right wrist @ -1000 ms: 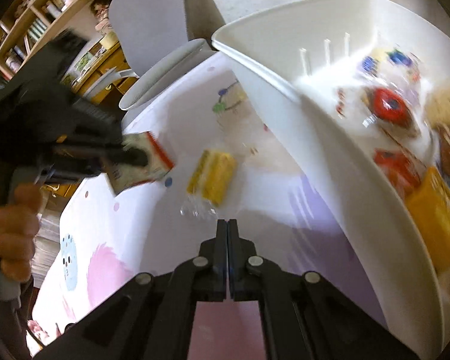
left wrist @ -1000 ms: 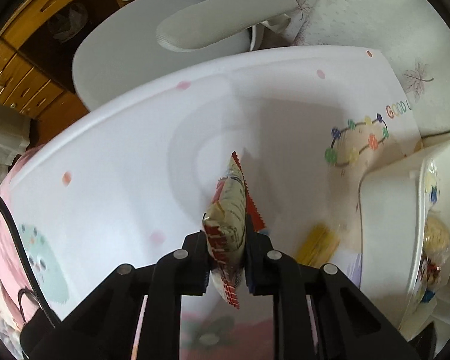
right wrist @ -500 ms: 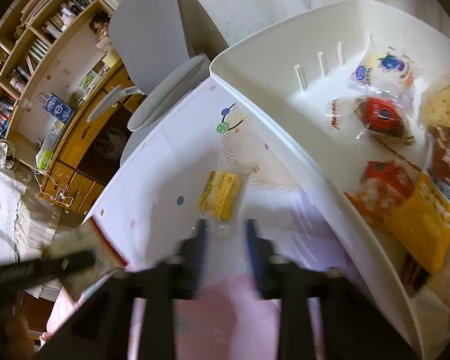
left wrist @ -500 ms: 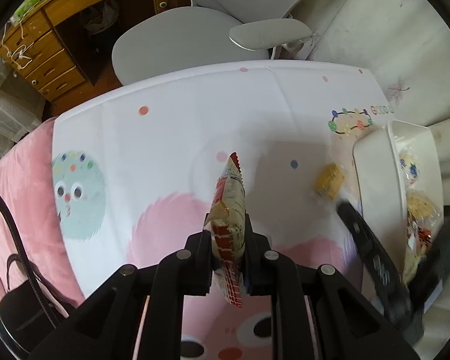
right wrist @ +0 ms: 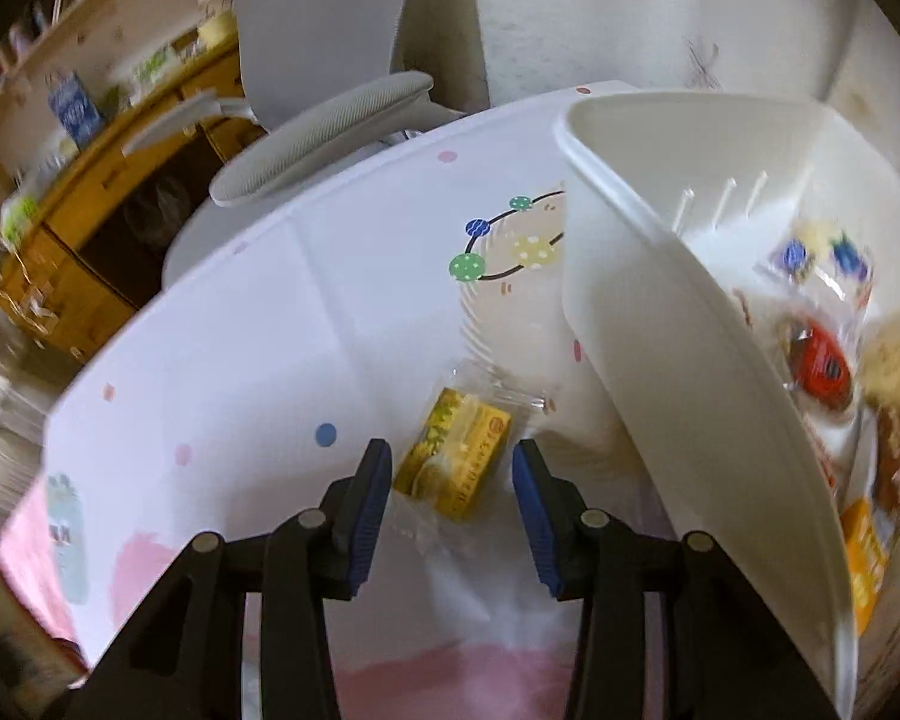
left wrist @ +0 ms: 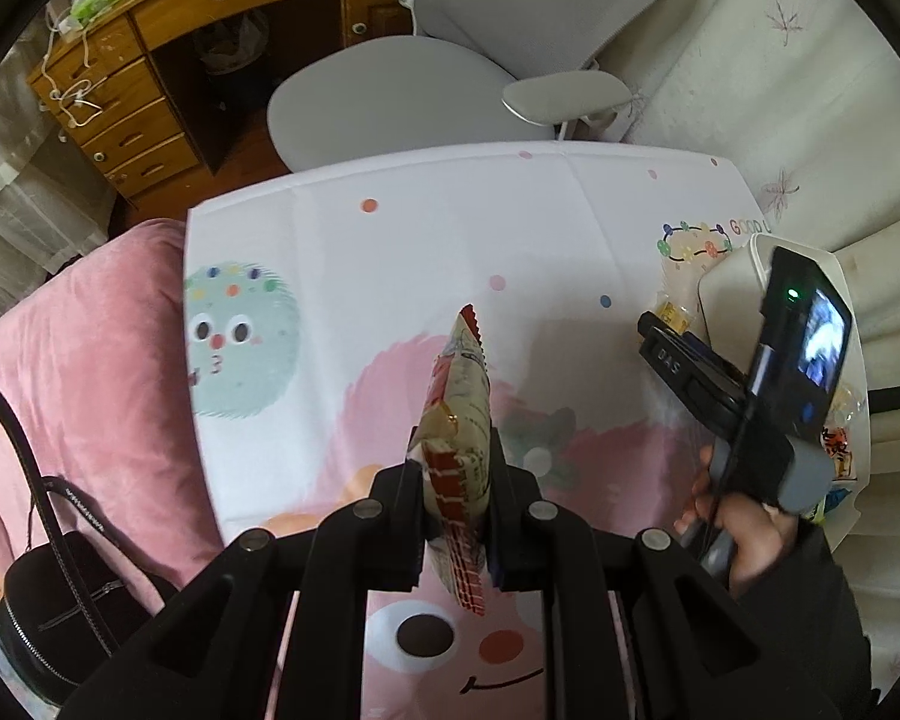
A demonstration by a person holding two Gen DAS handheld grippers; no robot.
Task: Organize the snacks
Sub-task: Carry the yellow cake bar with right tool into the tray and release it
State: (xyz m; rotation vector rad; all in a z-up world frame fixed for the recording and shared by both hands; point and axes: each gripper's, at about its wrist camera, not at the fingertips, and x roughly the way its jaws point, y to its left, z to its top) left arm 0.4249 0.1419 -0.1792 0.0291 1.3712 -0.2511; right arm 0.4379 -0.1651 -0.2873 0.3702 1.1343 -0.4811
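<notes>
A yellow snack packet [right wrist: 453, 461] in clear wrap lies flat on the printed tablecloth [right wrist: 306, 324], just beside the outer wall of the white bin [right wrist: 678, 372]. The right gripper [right wrist: 450, 468] points down over it with its jaws apart; they have just been opening, and the packet sits between the two blue pads [right wrist: 371, 489] with a gap on either side, so neither pad presses on it. Whether the fingertips reach the cloth cannot be told from this angle.

Inside the bin lie several wrapped snacks, among them a red one [right wrist: 822, 366] and an orange packet [right wrist: 867, 558] lower down; motion blur leaves the rest hard to make out.

The left gripper [left wrist: 453, 516] is clamped on a cream and red snack bag [left wrist: 459, 420], held edge-on and upright, its serrated top pointing away from the camera and its lower seam hanging below the fingers. The bag is held clear above the cloth's pink patch.

From the left wrist view, a hand [left wrist: 744, 534] in a dark sleeve grips the right tool's handle near the bin [left wrist: 732, 294]. Beyond the table stands a grey office chair [left wrist: 450, 78] and a wooden desk [left wrist: 126, 96]; a black bag [left wrist: 60, 600] rests on the pink blanket [left wrist: 90, 360].
</notes>
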